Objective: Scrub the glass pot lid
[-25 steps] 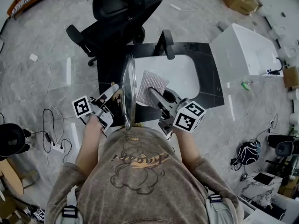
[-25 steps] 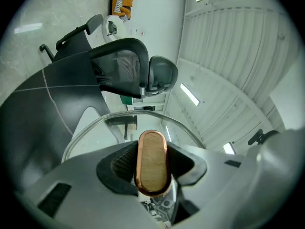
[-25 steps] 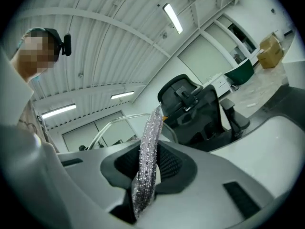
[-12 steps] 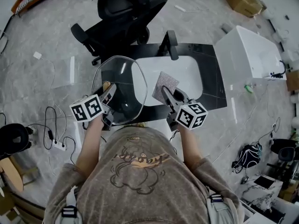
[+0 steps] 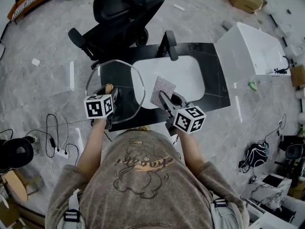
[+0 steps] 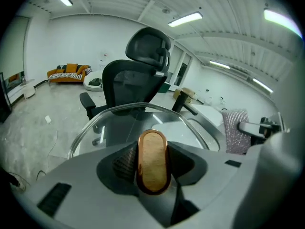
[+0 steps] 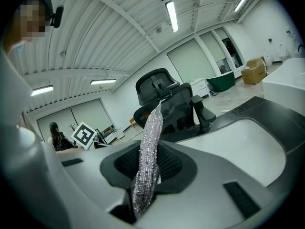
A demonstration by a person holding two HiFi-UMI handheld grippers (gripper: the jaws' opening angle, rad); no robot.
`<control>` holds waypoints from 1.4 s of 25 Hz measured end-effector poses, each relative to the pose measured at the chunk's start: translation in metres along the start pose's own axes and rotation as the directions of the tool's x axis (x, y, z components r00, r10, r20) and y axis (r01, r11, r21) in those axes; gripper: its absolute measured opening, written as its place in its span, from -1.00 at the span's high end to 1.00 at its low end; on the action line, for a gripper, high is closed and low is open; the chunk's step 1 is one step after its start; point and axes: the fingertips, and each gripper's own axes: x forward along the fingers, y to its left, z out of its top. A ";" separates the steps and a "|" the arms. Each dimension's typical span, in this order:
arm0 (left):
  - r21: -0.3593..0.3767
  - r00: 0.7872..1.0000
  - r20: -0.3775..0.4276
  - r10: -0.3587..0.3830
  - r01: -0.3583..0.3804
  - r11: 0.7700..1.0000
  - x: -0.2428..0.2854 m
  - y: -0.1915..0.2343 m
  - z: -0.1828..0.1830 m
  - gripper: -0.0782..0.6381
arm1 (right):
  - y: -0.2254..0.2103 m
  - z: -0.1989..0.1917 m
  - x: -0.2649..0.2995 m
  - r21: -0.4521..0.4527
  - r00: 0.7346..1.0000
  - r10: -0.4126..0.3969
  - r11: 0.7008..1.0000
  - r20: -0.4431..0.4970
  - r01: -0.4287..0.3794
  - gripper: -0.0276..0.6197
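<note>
Left gripper (image 6: 152, 168) is clamped on the oval copper-rimmed handle (image 6: 152, 160) of the glass pot lid (image 6: 121, 128), while the right gripper (image 7: 145, 178) pinches a silver scrub cloth (image 7: 150, 142) that stands up edge-on from its jaws. Both sets of jaws are narrowed onto what they carry.

From the head view, the lid (image 5: 125, 78) lies tipped, close to flat, over the left part of the black counter (image 5: 215, 82), its rim reaching the left edge of the white sink (image 5: 190, 75). The cloth (image 5: 162, 87) hangs over the basin just beside that rim, apparently not touching it.

The step in hand looks like bringing cloth to glass. To do it well, the cloth likely needs to be turned so its broad face, not its edge, meets the lid. Pressure should stay moderate, since a lid gripped at 1 point may pivot about the handle. Working over the basin would catch any drips.

The 2 forearms reach forward from the person's torso. The left gripper (image 5: 110, 93) points away and downward, its marker cube turned up toward the head camera. The right gripper (image 5: 164, 98) points forward at a shallower angle, its cube set near the counter's front edge. An office chair (image 5: 119, 13) stands behind the counter.
</note>
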 end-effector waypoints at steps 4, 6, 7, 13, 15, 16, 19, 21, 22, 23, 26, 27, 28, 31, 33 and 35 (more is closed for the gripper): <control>0.036 0.998 -0.062 0.012 -0.010 0.999 0.029 0.004 -0.008 0.28 | 0.003 -0.001 0.000 0.011 1.000 -0.004 1.000 0.003 0.004 0.65; 0.053 0.995 -0.098 0.019 -0.014 0.998 0.042 0.006 -0.015 0.28 | 0.006 -0.002 0.001 0.006 1.000 -0.008 1.000 0.002 0.008 0.65; 0.063 0.993 -0.116 0.025 -0.018 0.998 0.048 0.007 -0.018 0.28 | 0.007 -0.003 0.001 0.007 1.000 -0.010 1.000 0.001 0.010 0.65; 0.090 0.978 -0.201 0.049 -0.031 0.995 0.077 0.013 -0.033 0.28 | 0.004 -0.007 0.001 0.014 0.999 -0.034 0.999 -0.005 0.034 0.65; 0.091 0.975 -0.219 0.049 -0.030 0.995 0.083 0.012 -0.035 0.28 | 0.002 -0.008 0.001 0.018 0.999 -0.041 0.999 -0.006 0.041 0.65; 0.093 0.973 -0.226 0.052 -0.031 0.995 0.086 0.012 -0.036 0.28 | 0.000 -0.008 0.001 0.021 0.999 -0.044 0.999 -0.006 0.045 0.65; 0.098 0.969 -0.238 0.058 -0.035 0.995 0.092 0.011 -0.039 0.28 | -0.002 -0.010 0.001 0.028 0.999 -0.050 0.998 -0.009 0.050 0.65; 0.092 0.968 -0.243 0.058 -0.036 0.995 0.095 0.011 -0.040 0.28 | -0.003 -0.012 0.002 0.031 0.999 -0.051 0.998 -0.013 0.051 0.65; 0.087 0.967 -0.247 0.058 -0.038 0.995 0.096 0.012 -0.041 0.28 | -0.003 -0.013 0.002 0.033 0.999 -0.051 0.998 -0.016 0.051 0.65; 0.083 0.966 -0.252 0.060 -0.040 0.996 0.097 0.012 -0.042 0.28 | -0.004 -0.014 0.003 0.036 0.999 -0.051 0.998 -0.019 0.051 0.65; 0.087 0.964 -0.257 0.068 -0.047 0.995 0.100 0.012 -0.045 0.27 | -0.005 -0.017 0.004 0.044 0.998 -0.050 0.998 -0.028 0.051 0.65; 0.090 0.965 -0.254 0.069 -0.048 0.995 0.100 0.012 -0.044 0.27 | -0.005 -0.018 0.004 0.044 0.998 -0.050 0.998 -0.031 0.052 0.65; 0.094 0.967 -0.247 0.069 -0.047 0.994 0.099 0.011 -0.043 0.27 | -0.005 -0.018 0.004 0.042 0.998 -0.052 0.998 -0.033 0.053 0.65; 0.134 0.979 -0.186 0.087 -0.062 0.989 0.092 0.008 -0.027 0.27 | -0.007 -0.017 0.007 0.030 0.997 -0.062 0.998 -0.039 0.064 0.65; 0.151 0.989 -0.113 0.093 -0.076 0.986 0.083 0.003 -0.009 0.27 | -0.008 -0.019 0.009 0.018 0.996 -0.077 0.997 -0.045 0.078 0.65; 0.147 0.996 -0.034 0.078 -0.072 0.987 0.069 -0.004 0.008 0.31 | -0.010 -0.022 0.012 0.009 0.994 -0.096 0.995 -0.053 0.097 0.65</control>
